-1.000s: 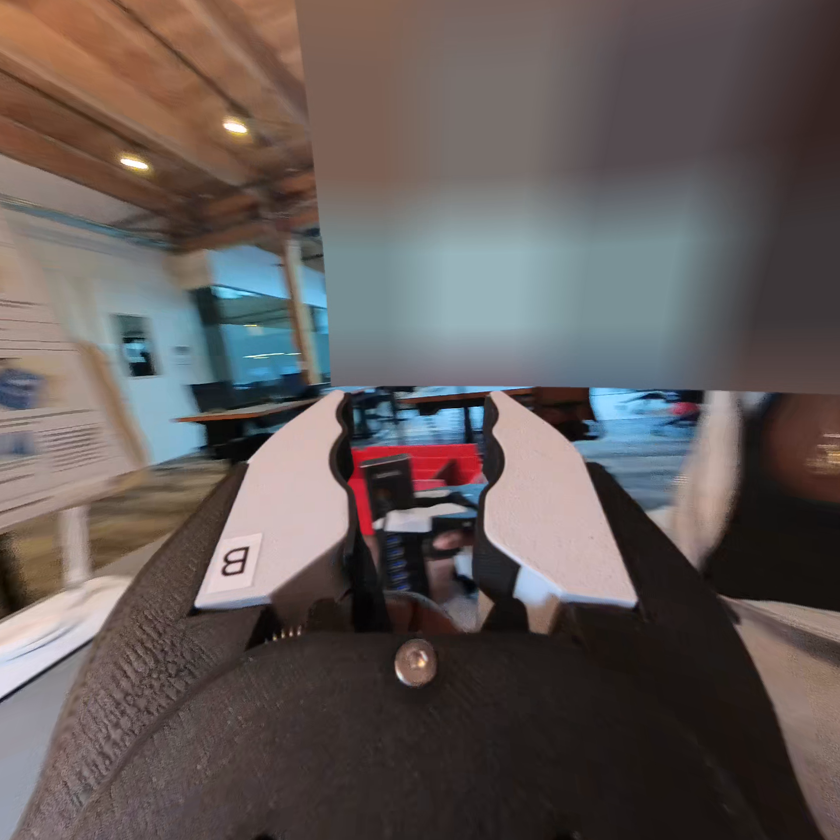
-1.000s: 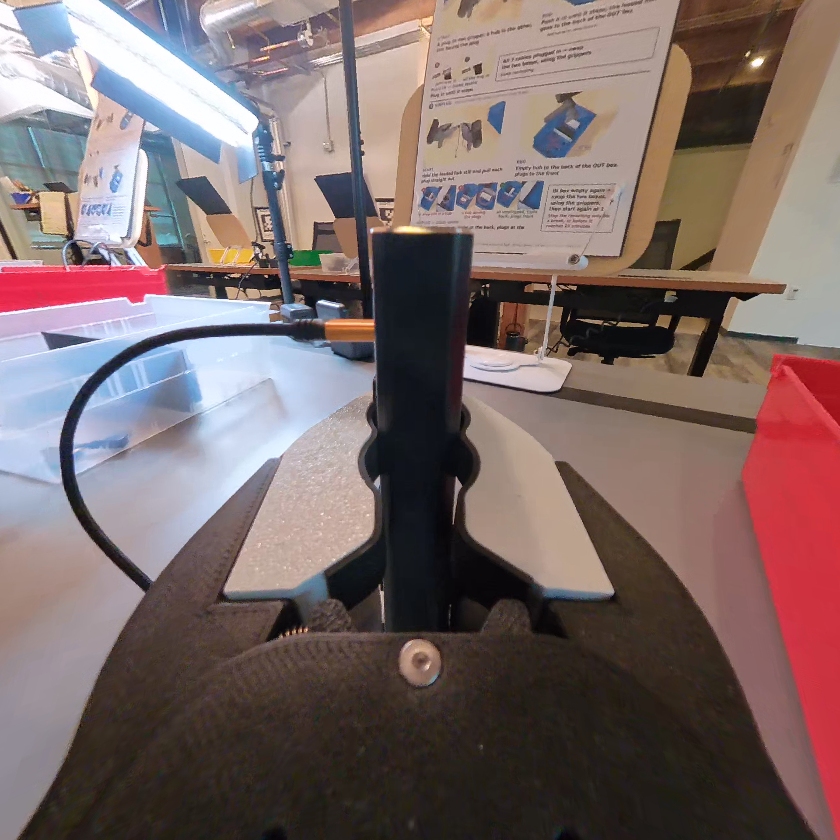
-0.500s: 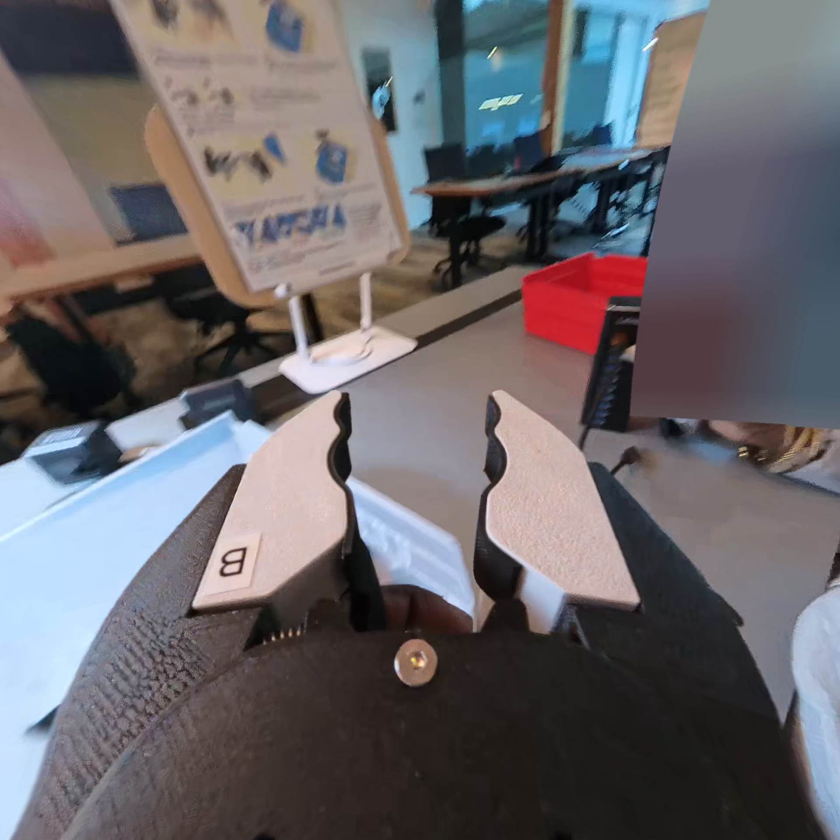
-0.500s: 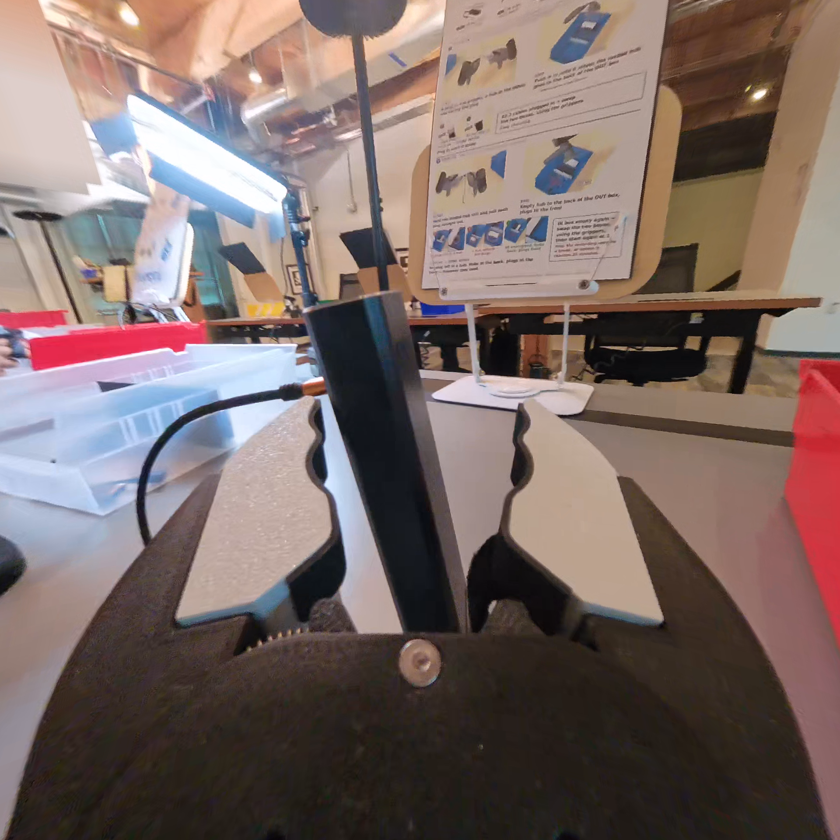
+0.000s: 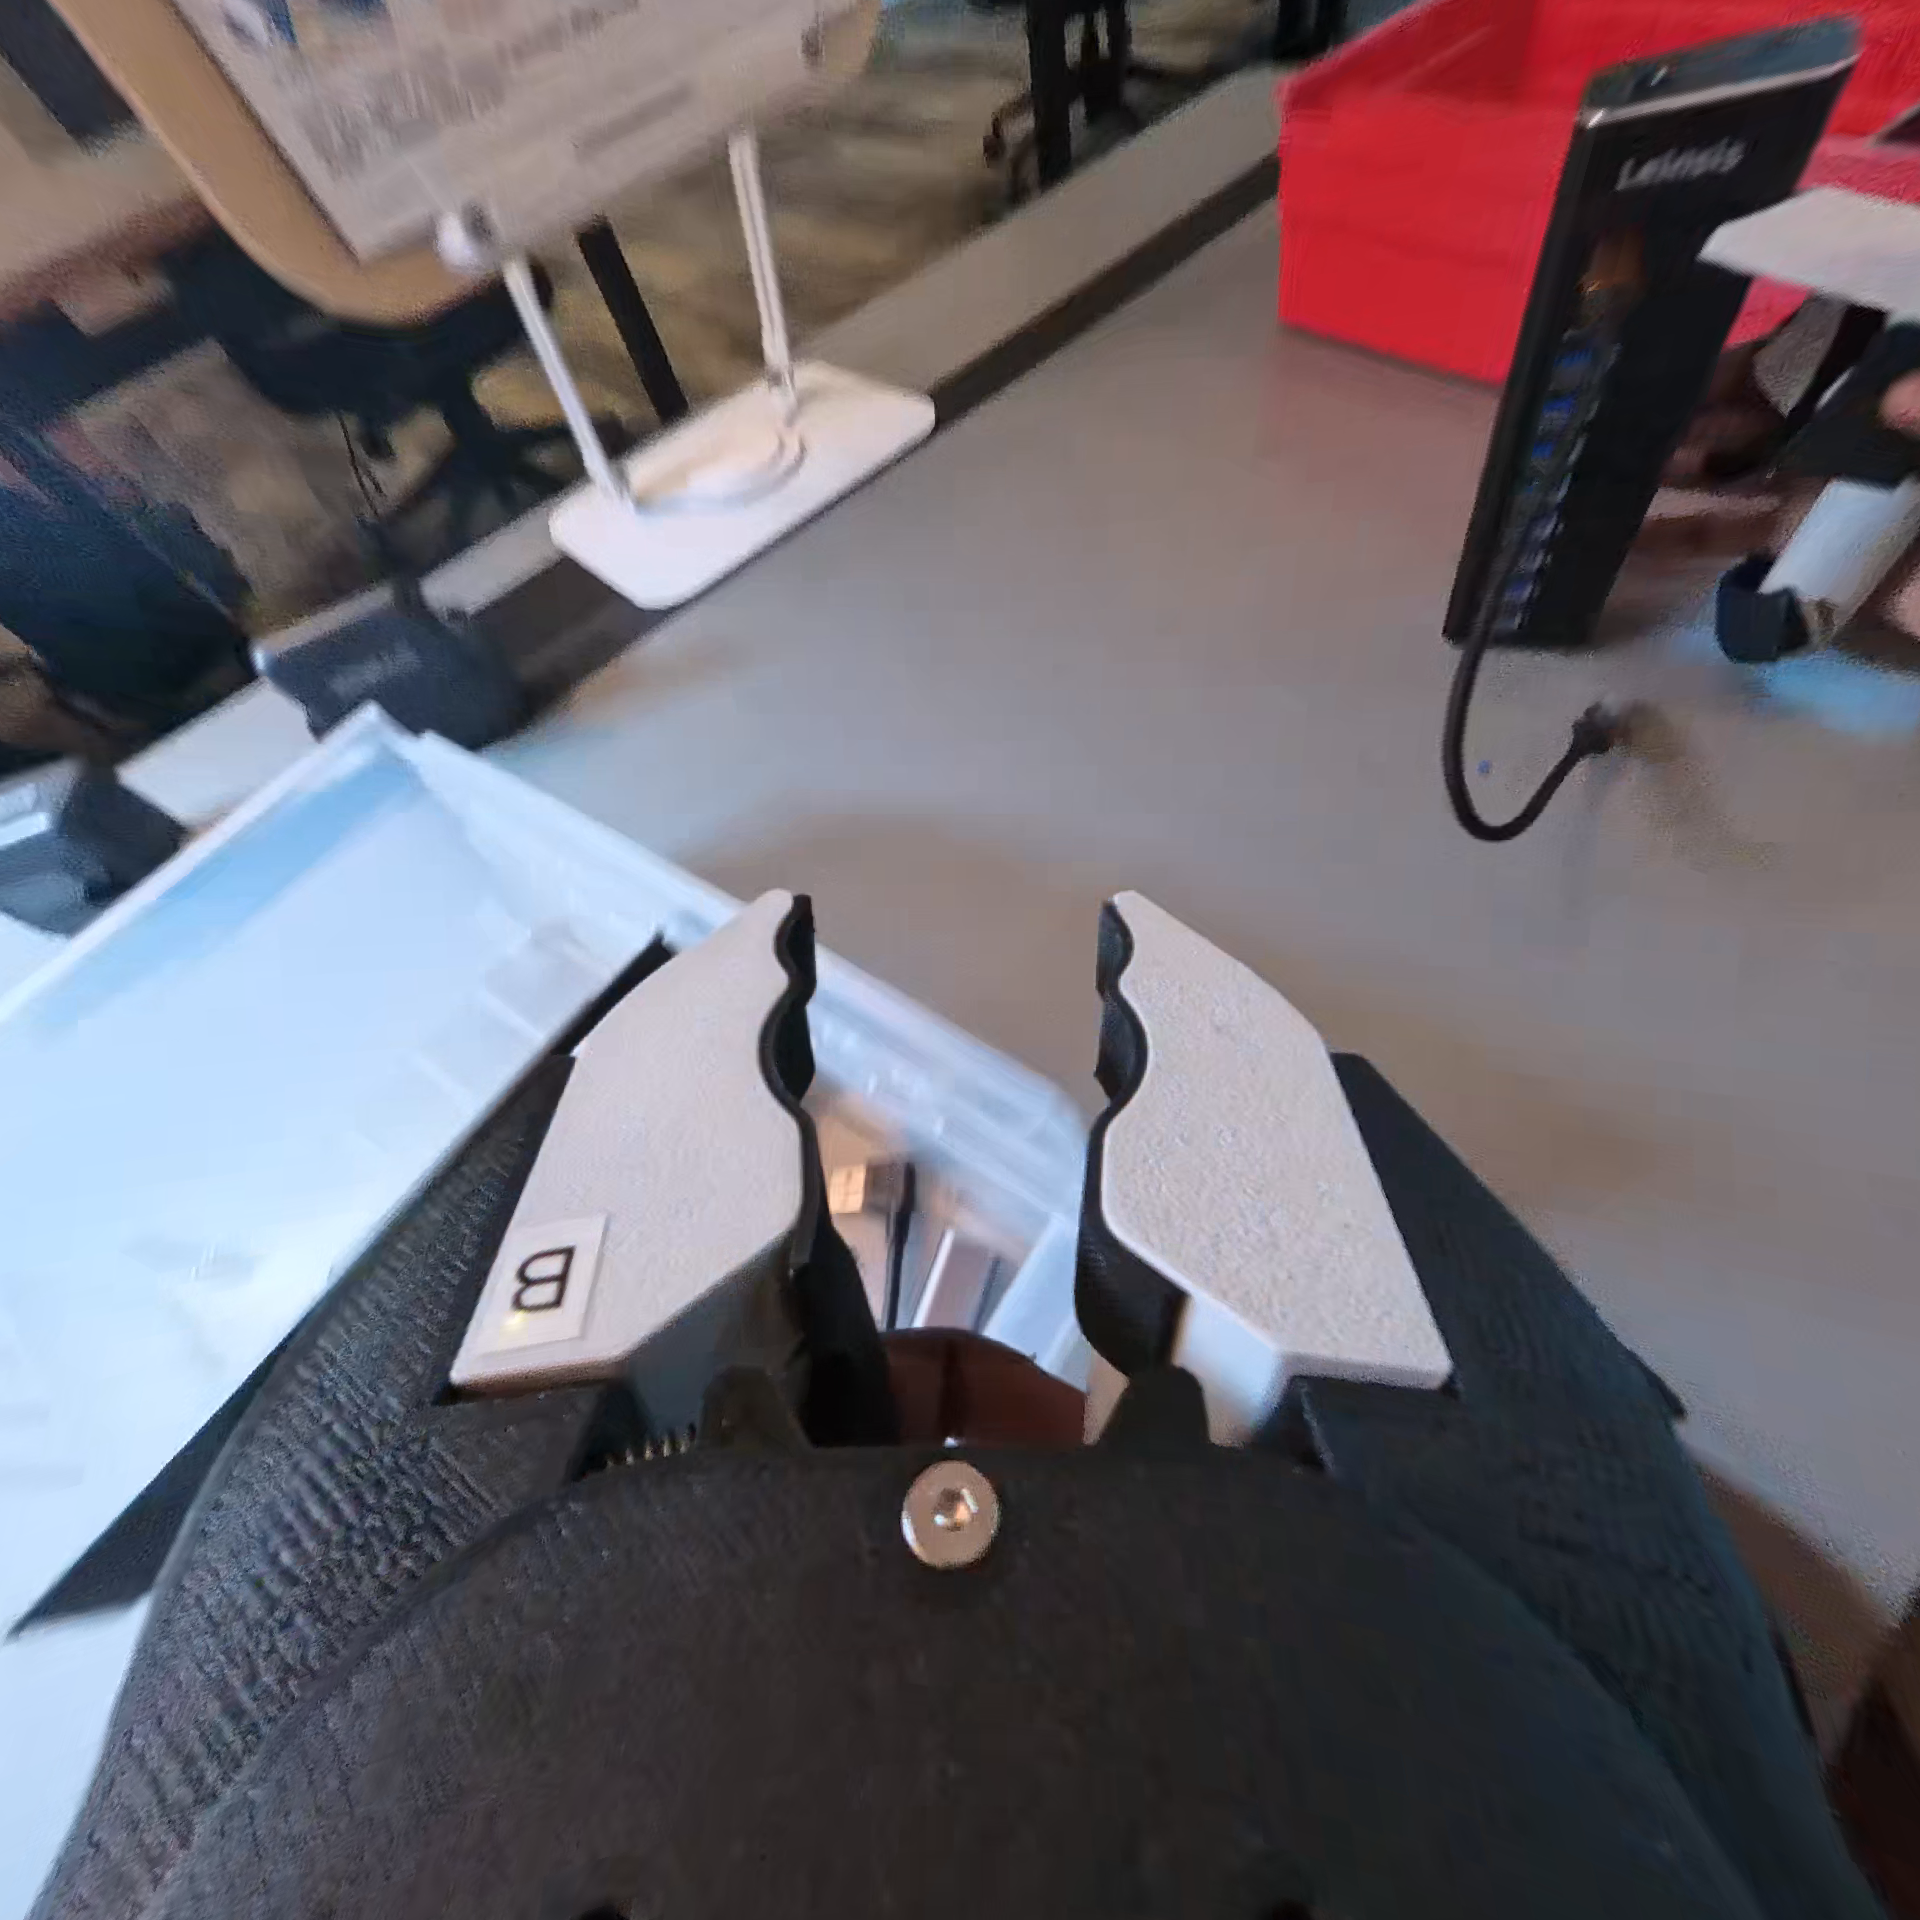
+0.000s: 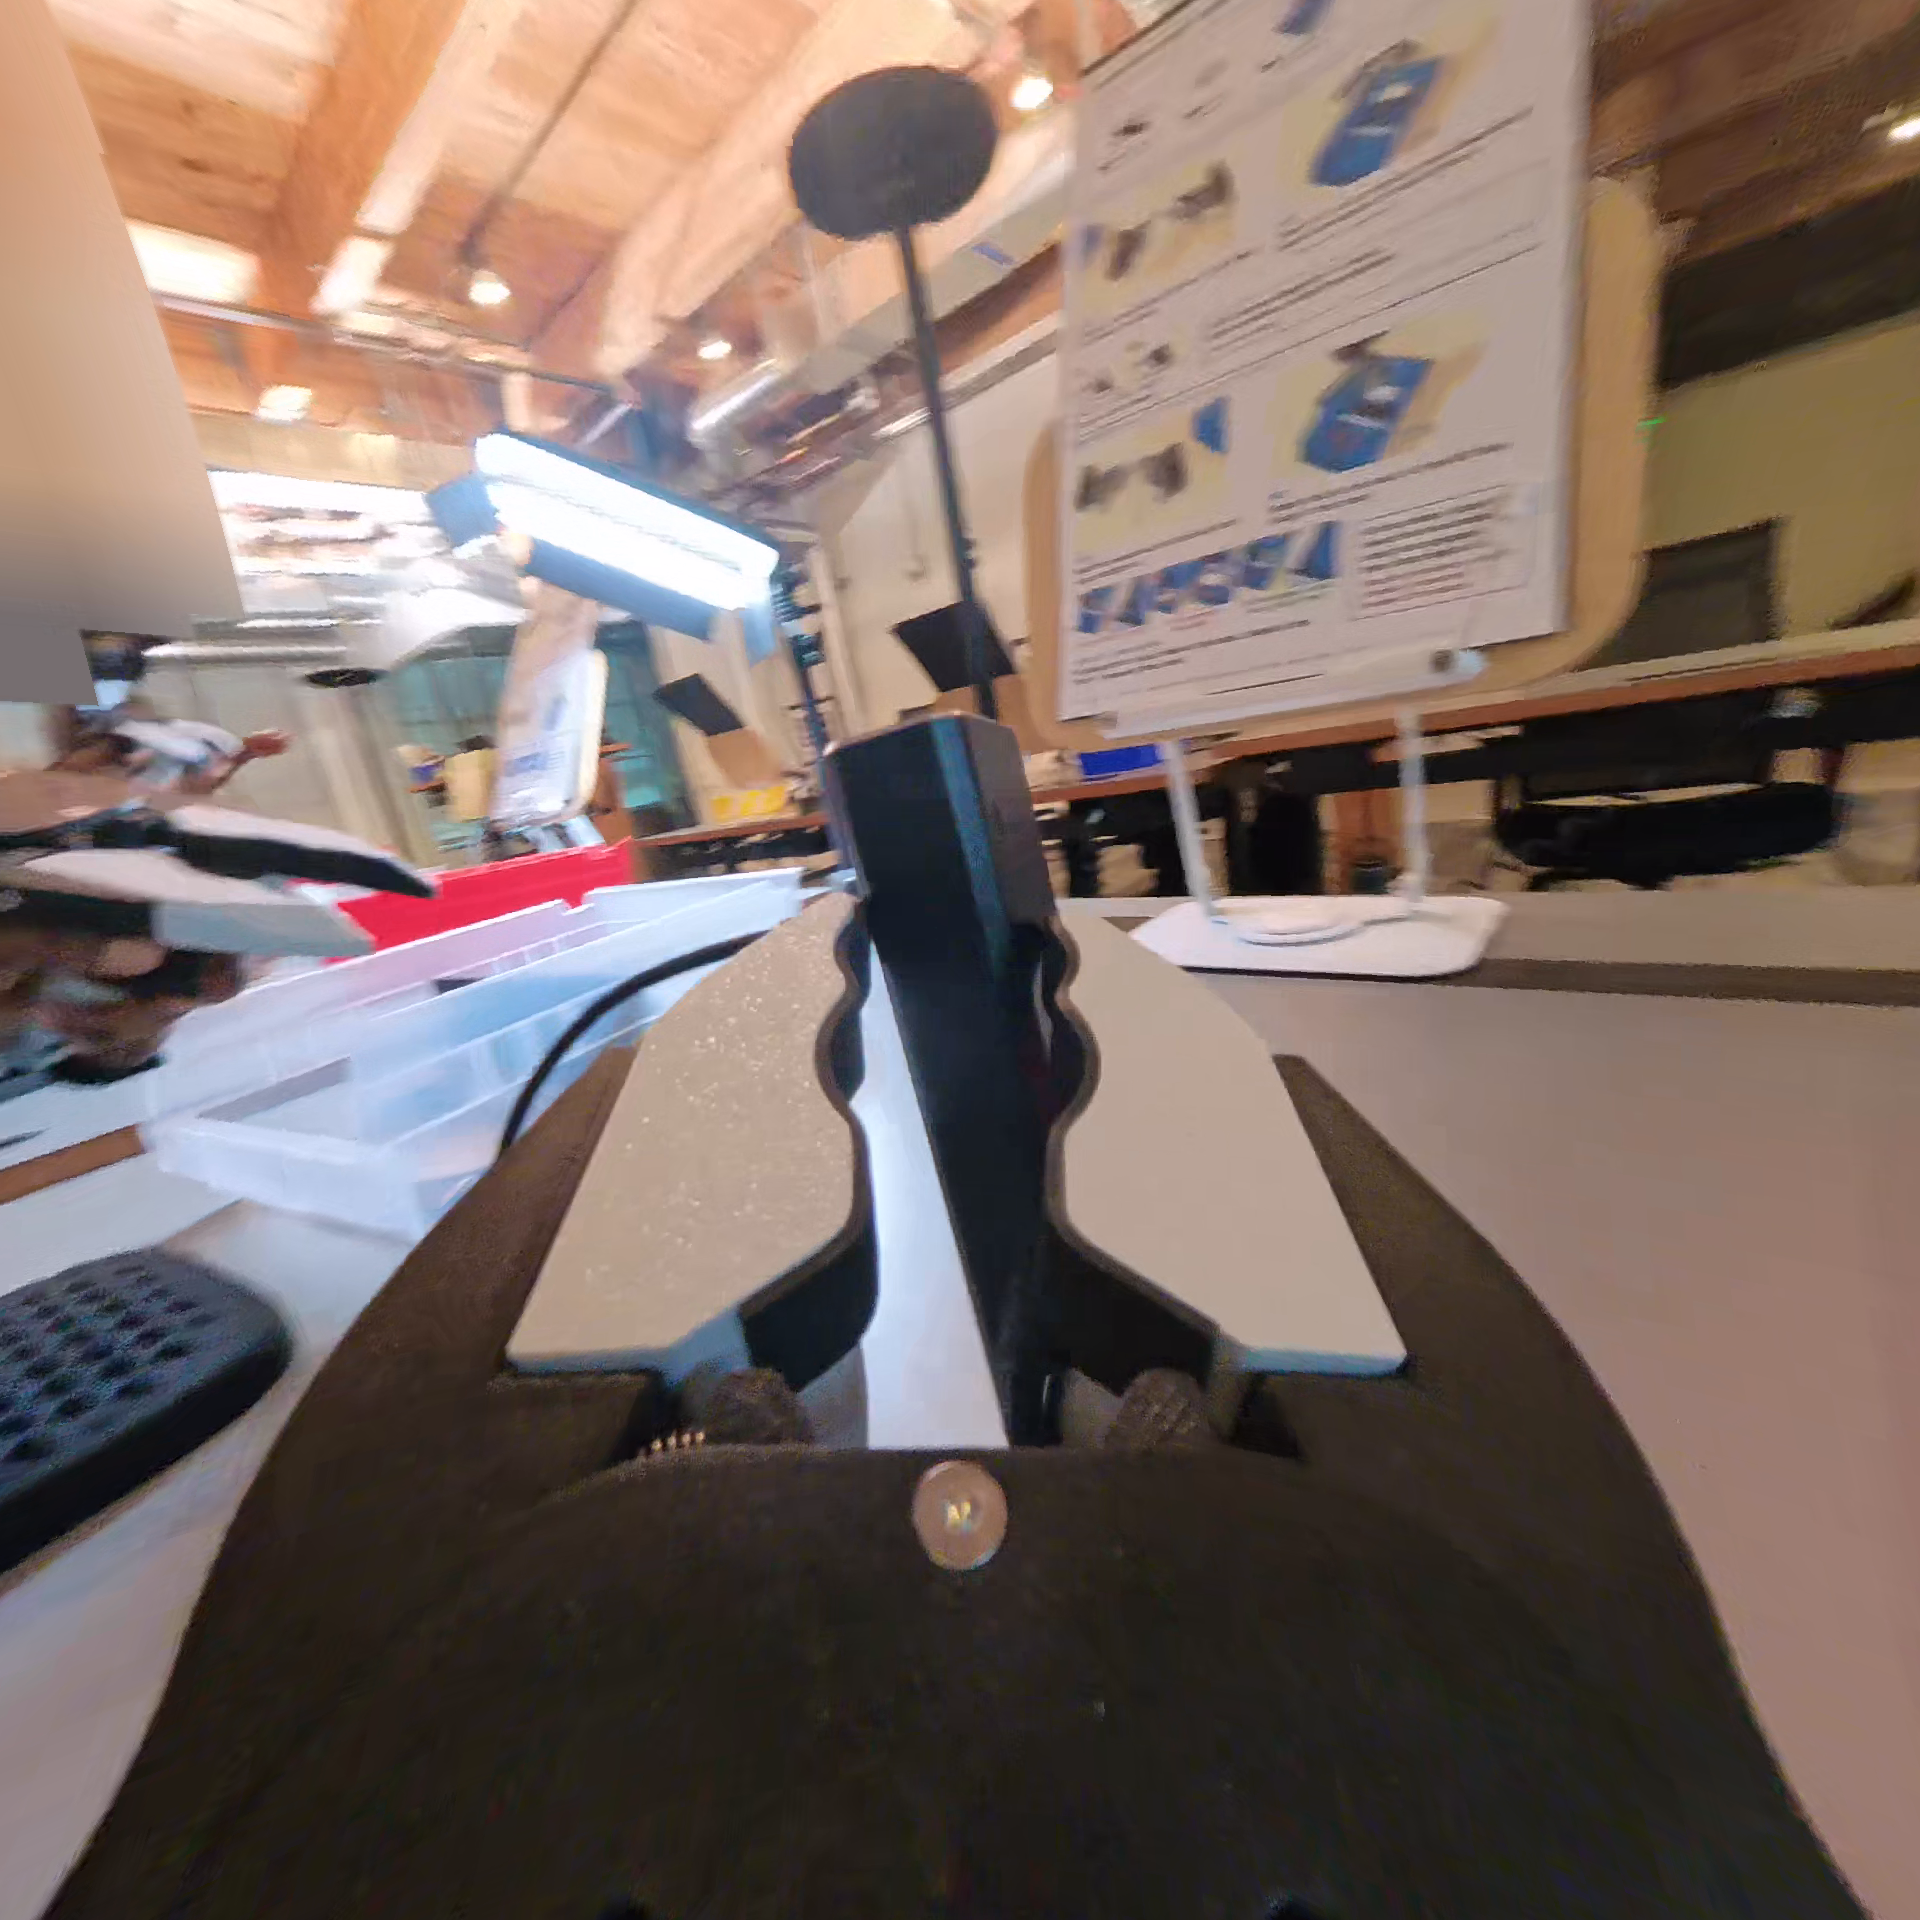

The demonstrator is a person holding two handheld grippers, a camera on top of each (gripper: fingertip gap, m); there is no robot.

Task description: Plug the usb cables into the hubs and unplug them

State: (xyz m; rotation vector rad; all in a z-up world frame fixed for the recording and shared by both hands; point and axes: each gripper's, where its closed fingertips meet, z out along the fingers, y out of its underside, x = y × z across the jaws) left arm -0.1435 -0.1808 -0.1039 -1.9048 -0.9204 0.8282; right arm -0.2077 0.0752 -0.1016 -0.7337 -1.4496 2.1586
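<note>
My left gripper (image 5: pixel 956 925) is open and empty, hovering over the near corner of a clear plastic organiser box (image 5: pixel 312 1039). Between its fingers I see USB plugs (image 5: pixel 862 1184) lying in a compartment. A black USB hub (image 5: pixel 1642 343) stands upright on the grey table at the far right, with a short black cable (image 5: pixel 1496 769) curling from its base. My right gripper (image 6: pixel 951 925) is shut on the hub (image 6: pixel 935 831), which leans slightly left between the fingers. The cable (image 6: pixel 582 1029) loops off to the left. The left gripper (image 6: pixel 208 883) shows at the far left.
A red bin (image 5: pixel 1455 208) sits behind the hub. An instruction sign on a white stand (image 5: pixel 748 488) stands at the table's back edge, and it also shows in the right wrist view (image 6: pixel 1320 364). A black perforated object (image 6: pixel 104 1351) lies at the near left. A light panel (image 6: pixel 623 540) hangs behind. Tip to tip, the grippers are about 25 cm apart.
My left gripper swung left and tilted down to the clear box, staying open. My right gripper opened around the hub, then closed on it again with the hub leaning.
</note>
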